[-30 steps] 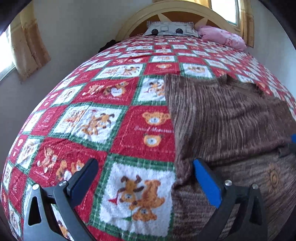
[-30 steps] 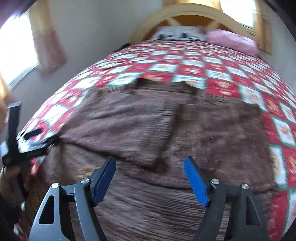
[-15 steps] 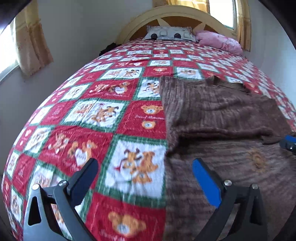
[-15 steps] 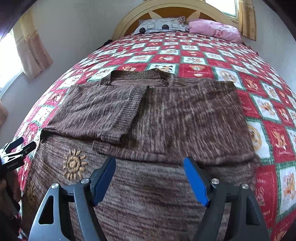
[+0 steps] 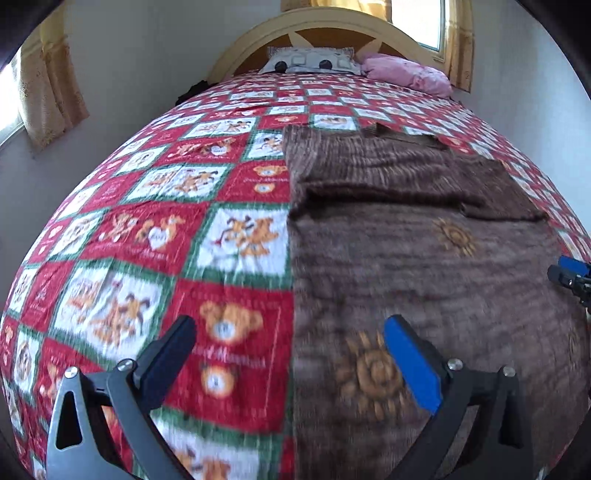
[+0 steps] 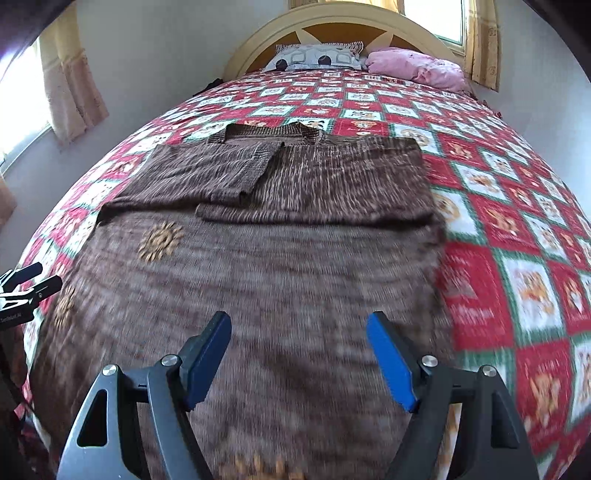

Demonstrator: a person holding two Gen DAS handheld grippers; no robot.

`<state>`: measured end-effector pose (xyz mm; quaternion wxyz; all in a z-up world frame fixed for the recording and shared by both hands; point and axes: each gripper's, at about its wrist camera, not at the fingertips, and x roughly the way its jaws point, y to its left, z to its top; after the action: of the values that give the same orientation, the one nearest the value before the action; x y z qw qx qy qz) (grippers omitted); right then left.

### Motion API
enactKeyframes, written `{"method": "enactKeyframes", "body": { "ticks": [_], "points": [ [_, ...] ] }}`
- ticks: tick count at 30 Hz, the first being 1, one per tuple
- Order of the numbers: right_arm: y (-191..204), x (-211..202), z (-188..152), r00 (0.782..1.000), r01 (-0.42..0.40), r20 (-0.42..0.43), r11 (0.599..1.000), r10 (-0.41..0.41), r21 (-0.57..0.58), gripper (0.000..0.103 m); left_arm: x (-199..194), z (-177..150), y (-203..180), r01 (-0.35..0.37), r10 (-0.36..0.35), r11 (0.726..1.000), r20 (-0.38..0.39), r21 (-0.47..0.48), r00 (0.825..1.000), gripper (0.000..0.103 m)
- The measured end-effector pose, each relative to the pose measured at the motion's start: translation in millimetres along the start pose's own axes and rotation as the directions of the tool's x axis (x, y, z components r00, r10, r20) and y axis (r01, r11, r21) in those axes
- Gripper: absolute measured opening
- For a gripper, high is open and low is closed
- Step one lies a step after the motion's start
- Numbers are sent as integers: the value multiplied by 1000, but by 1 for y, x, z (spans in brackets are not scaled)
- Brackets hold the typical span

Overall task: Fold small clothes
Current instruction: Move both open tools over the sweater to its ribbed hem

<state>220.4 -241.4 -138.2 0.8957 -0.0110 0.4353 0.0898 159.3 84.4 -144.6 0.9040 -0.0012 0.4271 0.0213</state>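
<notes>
The left gripper, a black two-finger tool with one black pad and one blue pad, had its jaws wide apart and held nothing. It pointed steeply down and hung above the left edge of the brown knitted sweater, one finger over the quilt and the other over the knit. The right gripper, black with two blue pads, also stood wide open and empty, and it pointed down over the lower middle of the sweater. Each gripper showed only as a small tip at the border of the other view, so little of its pose could be read there.

The sweater lay flat on the red, white and green patchwork quilt with teddy bears, with its collar toward the headboard. Both sleeves were folded in over the chest, and orange sun-shaped motifs marked the body. The bottom hem was cut off by the frame.

Some red squares carried cursive writing under the bears, but blur made it unreadable. A small white label on the left gripper in the right view was too small to read.

At the far end, a grey patterned pillow and a pink pillow leaned against the cream arched headboard.
</notes>
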Motion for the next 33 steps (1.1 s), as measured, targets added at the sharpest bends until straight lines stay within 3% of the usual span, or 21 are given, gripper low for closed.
{"method": "enactKeyframes", "body": {
  "ticks": [13, 33],
  "points": [
    [6, -42, -68, 998, 61, 17, 998, -61, -29, 77, -30, -51, -25, 27, -27, 999, 1, 38, 1000, 103],
    [5, -95, -138, 999, 44, 19, 998, -45, 51, 77, -61, -94, -26, 55, -56, 998, 14, 42, 998, 103]
  ]
}}
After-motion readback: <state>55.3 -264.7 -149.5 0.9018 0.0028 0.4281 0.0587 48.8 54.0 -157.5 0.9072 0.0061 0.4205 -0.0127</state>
